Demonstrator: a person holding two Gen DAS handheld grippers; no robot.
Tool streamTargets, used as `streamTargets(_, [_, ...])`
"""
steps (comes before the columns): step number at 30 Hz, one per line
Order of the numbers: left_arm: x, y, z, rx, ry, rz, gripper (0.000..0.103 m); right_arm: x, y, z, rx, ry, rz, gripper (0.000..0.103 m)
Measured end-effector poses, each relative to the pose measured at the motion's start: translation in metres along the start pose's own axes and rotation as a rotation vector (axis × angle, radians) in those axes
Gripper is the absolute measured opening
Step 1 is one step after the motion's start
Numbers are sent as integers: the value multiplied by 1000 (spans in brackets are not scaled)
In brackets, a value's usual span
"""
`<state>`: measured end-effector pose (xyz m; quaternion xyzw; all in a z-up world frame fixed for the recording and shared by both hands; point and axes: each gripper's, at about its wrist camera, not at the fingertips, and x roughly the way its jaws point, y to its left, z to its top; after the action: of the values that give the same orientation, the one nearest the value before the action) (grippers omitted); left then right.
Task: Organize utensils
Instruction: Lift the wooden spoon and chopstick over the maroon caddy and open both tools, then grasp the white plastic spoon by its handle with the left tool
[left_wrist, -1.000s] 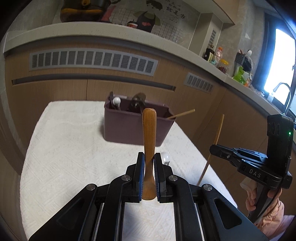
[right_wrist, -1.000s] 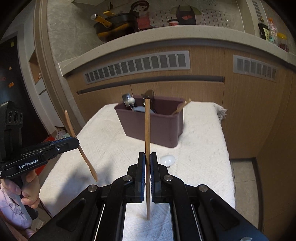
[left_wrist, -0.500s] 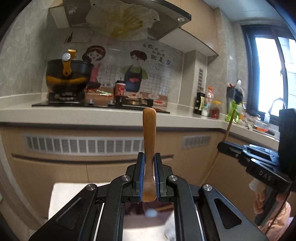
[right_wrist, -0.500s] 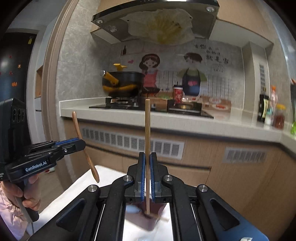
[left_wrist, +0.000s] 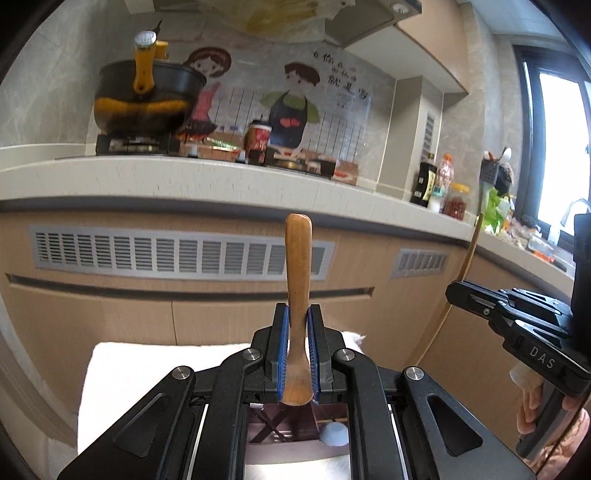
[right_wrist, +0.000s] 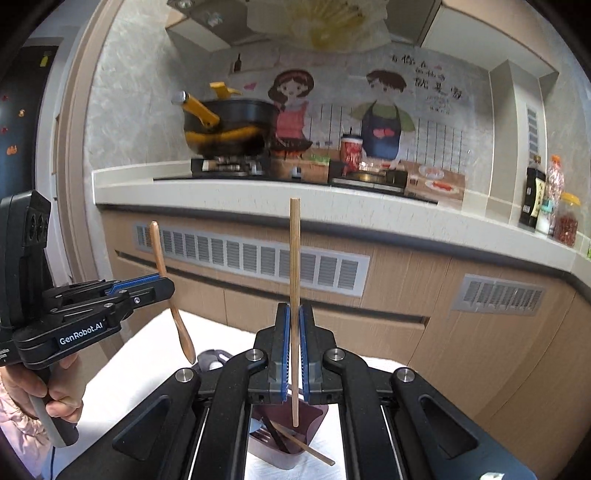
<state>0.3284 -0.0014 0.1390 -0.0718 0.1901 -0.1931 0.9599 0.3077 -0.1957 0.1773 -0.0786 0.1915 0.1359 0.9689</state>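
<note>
The left tool (left_wrist: 298, 354) is clamped on an upright wooden spoon (left_wrist: 297, 295). The right tool (right_wrist: 294, 350) is clamped on a wooden chopstick (right_wrist: 294, 295). Below both sits a maroon utensil bin (right_wrist: 291, 448), seemingly holding more utensils.

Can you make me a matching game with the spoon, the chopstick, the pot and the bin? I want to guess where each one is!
Things:
1. wooden spoon
2. chopstick
3. black pot
4. bin

Places:
A. on the stove
B. on the white cloth, with utensils inside
C. in the left hand-held gripper
D. in the right hand-held gripper

Pairs: 1-C, 2-D, 3-A, 4-B
</note>
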Motion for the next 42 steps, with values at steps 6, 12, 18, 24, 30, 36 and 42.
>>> streamTargets(6, [28,11,-18,-36,64,-9,11,26,-1,-18,11,63,7,4])
streamTargets(12, [45,20,-37,-93,141,-26,34,48,-1,-37,23,142,36,28])
streamTargets(18, [29,17,-49,-75,152,-9,37,35,-2,-48,26,135,12,35])
streamTargets(24, [7,3,-85,-21,204,20,47,4,2,-68,20,123,25,68])
streamTargets(30, [-10,-12,-135,0,326,33,52,-25,12,-100,18,109,-40,103])
streamTargets(36, [-25,-10,-174,-24,411,63,57,-14,33,-146,-81,223,-155,103])
streamTargets(42, [-17,-25,-194,21,474,-28,57,-2,33,-192,-80,346,-195,103])
